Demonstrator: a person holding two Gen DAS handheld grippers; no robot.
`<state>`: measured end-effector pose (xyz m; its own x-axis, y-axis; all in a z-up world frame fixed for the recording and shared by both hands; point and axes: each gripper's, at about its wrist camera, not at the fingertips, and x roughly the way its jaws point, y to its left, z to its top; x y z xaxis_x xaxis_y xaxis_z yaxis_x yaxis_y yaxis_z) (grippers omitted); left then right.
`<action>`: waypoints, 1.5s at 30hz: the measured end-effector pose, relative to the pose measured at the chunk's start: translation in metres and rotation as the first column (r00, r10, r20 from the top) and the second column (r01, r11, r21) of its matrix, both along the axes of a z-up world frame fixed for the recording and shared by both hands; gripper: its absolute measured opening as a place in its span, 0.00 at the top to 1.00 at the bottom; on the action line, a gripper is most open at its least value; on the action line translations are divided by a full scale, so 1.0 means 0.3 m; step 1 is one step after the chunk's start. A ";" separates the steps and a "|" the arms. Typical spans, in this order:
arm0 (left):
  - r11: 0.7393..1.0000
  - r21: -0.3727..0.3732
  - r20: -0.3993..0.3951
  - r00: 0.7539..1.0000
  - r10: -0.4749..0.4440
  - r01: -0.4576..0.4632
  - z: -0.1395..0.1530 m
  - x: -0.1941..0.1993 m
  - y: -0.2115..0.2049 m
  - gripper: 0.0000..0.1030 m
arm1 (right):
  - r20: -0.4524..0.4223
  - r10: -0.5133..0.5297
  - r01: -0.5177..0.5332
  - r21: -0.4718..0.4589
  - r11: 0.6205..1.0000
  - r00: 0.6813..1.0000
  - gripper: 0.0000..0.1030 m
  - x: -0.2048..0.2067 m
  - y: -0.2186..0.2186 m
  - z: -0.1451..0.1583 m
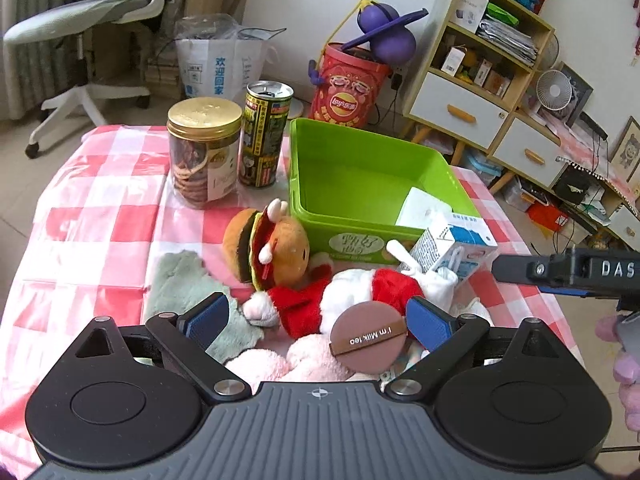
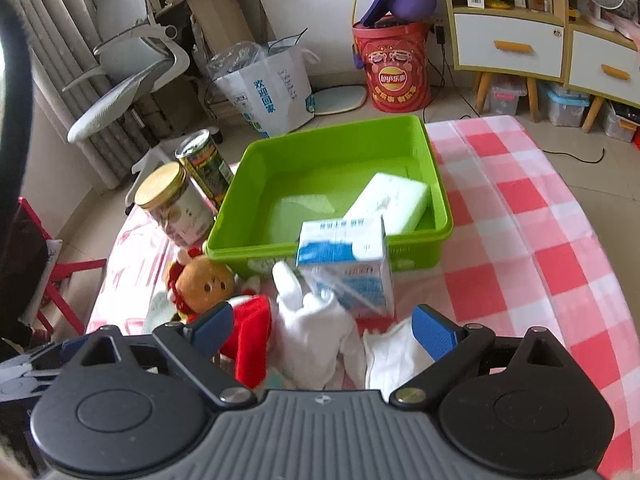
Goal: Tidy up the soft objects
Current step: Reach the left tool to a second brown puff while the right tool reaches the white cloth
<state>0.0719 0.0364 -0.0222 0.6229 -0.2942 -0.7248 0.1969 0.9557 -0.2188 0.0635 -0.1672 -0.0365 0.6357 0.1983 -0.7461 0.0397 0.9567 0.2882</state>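
Plush toys lie heaped on the checked tablecloth [image 1: 80, 216] in the left wrist view. The left gripper [image 1: 318, 320] hangs spread over the pile, nothing between its blue pads: a red-and-white plush [image 1: 360, 292] with a brown "milk tea" disc [image 1: 368, 338] sits in the gap, a burger doll [image 1: 272, 246] at eleven o'clock, a grey-green plush [image 1: 180, 284] at nine. The green bin [image 1: 304, 200] stands at twelve, a white sponge [image 1: 420, 206] inside.

From the right wrist, the right gripper [image 2: 322, 330] is likewise spread and empty above a white glove [image 2: 316, 328]. A milk carton [image 2: 346, 264] rests just beyond at twelve, apparently against the bin's front wall, though blur leaves that uncertain.

Closing on the glove could snag the carton and tip it. The entangled plush may drag neighbours along.
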 end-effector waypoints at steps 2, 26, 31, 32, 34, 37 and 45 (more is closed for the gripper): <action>1.000 -0.001 -0.004 1.000 0.003 -0.003 -0.004 0.001 0.006 0.11 | -0.004 0.004 -0.004 -0.006 1.000 1.000 0.30 -0.011 0.008 -0.008; 0.987 -0.060 0.006 0.989 -0.148 0.148 -0.137 -0.059 0.007 0.13 | -0.202 -0.087 0.100 0.057 0.993 0.975 0.29 -0.061 -0.148 -0.208; 0.982 -0.095 -0.015 0.986 -0.163 0.161 -0.152 -0.040 -0.015 0.19 | -0.247 -0.121 0.154 0.119 0.981 0.962 0.30 -0.053 -0.184 -0.245; 0.982 -0.099 -0.016 0.987 -0.161 0.159 -0.153 -0.038 -0.019 0.21 | -0.249 -0.122 0.157 0.126 0.980 0.961 0.31 -0.052 -0.184 -0.249; 0.981 -0.109 -0.018 0.987 -0.161 0.158 -0.156 -0.034 -0.024 0.25 | -0.249 -0.125 0.163 0.139 0.977 0.960 0.36 -0.048 -0.182 -0.257; 0.980 -0.129 -0.022 0.988 -0.155 0.151 -0.162 -0.025 -0.025 0.27 | -0.251 -0.131 0.172 0.152 0.973 0.959 0.42 -0.038 -0.176 -0.269; 0.975 -0.185 -0.049 0.990 -0.132 0.121 -0.177 0.003 -0.023 0.35 | -0.282 -0.131 0.183 0.165 0.969 0.950 0.64 -0.023 -0.162 -0.309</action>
<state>0.0729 0.0296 -0.0753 0.5289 -0.4976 -0.6875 0.2947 0.8673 -0.4011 0.0565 -0.2157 -0.1290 0.4524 0.2640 -0.8518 0.2852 0.8622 0.4187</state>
